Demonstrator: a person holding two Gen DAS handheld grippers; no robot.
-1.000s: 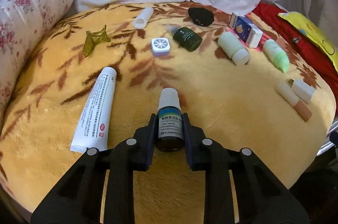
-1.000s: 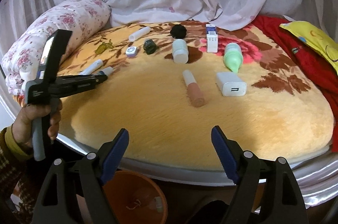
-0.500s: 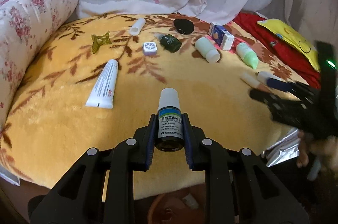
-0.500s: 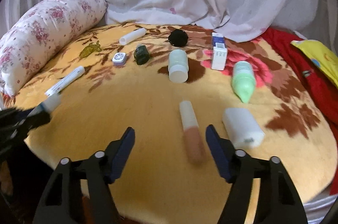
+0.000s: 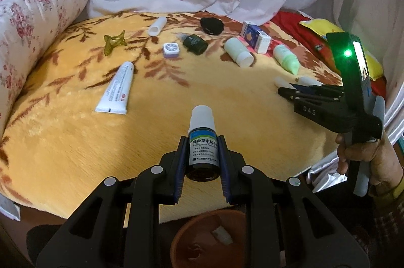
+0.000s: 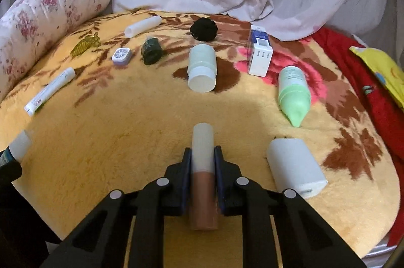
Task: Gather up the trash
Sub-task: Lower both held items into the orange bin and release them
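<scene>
Holding a small brown dropper bottle [image 5: 202,149] clenched between the fingers of the left gripper [image 5: 202,162], white cap forward, poised over the near edge of the bed [image 5: 75,154] with the orange bin [image 5: 209,237] directly below. Step in hand, by judgement: carrying collected trash to the bin; next move calls for lowering a little and letting go so the bottle drops inside, where one pale scrap already lies.

Grasping, on the other side, a slim tube [image 6: 203,167] with frosted cap and brown lower half: fingers of the right gripper [image 6: 202,174] just closed onto it, pads pressing both flanks about mid-length, tube still lying on the yellow blanket [image 6: 126,141] near the near edge. Next call here, likely: lift clear, swing toward the bin.

Listed further in, near to far:
- white charger block [image 6: 294,167], just beside the right fingers, toward the right edge
- white ointment tube [image 5: 116,88], toward the left edge
- green-tipped bottle [image 6: 294,93]
- pale squat bottle [image 6: 202,71], mid-bed
- lilac square case [image 6: 121,55]; dark green bottle [image 6: 151,50]
- blue-and-white box [image 6: 260,53]
- yellow hair claw [image 6: 85,44], left edge by the floral bolster [image 6: 50,13]
- white cylinder [image 6: 142,26] and black wad [image 6: 203,28], far edge
</scene>
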